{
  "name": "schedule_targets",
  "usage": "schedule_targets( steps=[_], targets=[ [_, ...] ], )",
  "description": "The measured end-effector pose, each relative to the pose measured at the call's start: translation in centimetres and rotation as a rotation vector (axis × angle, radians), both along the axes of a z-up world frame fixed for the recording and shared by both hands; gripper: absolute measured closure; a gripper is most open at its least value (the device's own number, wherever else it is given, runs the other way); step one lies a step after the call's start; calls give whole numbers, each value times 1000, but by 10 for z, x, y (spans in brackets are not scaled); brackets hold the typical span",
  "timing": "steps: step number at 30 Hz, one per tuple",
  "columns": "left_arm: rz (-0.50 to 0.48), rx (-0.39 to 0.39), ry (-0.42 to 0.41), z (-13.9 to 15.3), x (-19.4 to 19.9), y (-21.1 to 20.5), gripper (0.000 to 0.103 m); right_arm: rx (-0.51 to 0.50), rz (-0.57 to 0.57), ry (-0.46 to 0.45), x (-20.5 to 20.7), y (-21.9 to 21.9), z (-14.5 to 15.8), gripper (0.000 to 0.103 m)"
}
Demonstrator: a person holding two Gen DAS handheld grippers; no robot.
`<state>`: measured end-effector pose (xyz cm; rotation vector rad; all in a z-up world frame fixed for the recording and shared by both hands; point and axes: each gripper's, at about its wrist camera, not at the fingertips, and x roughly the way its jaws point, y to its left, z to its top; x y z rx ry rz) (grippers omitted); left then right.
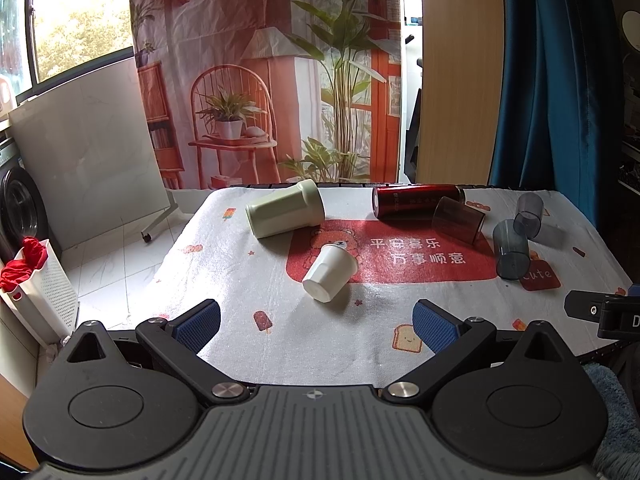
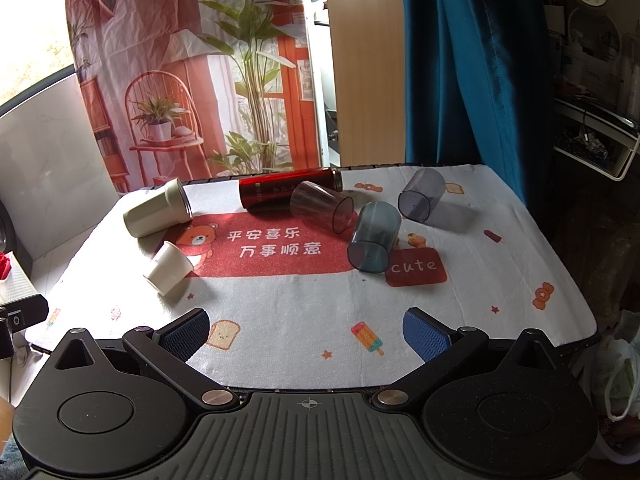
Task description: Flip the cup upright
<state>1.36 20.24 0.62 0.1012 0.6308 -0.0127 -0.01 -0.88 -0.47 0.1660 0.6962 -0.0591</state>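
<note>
Sunlight falls across the printed cloth on the worktop (image 1: 240, 344), where every cup lies toppled. Nothing is grasped yet: my left hand-held gripper (image 1: 316, 322) hangs wide open and empty at the near edge, and the right hand-held gripper (image 2: 306, 334) is the same. The white cup (image 1: 330, 268) lies on its side straight ahead of the left one, base toward me, so I judge we're at the approach; next I'd need to close in around its wall.
</note>
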Motion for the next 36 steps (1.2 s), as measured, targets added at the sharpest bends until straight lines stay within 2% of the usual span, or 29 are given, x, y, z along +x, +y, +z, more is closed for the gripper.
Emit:
schedule_targets(
  steps=[10, 18, 23, 28, 31, 36],
  targets=[
    [4, -8, 5, 0, 2, 2, 0, 0, 1, 1, 0, 0, -1, 0],
    [11, -32, -7, 1, 26, 6, 0, -1, 25, 24, 18, -8, -11, 0],
    [28, -24, -14, -6, 56, 10, 0, 6, 49, 30, 61, -16, -19, 0],
    [85, -46, 12, -14, 83, 27, 0, -16, 132, 15, 123, -24, -36, 0],
    [112, -79, 35, -21, 91, 39, 0, -80, 179, 17, 171, -26, -50, 0],
    [146, -81, 89, -36, 107, 48, 0, -203, 281, 51, 251, -21, -77, 0]
  ],
)
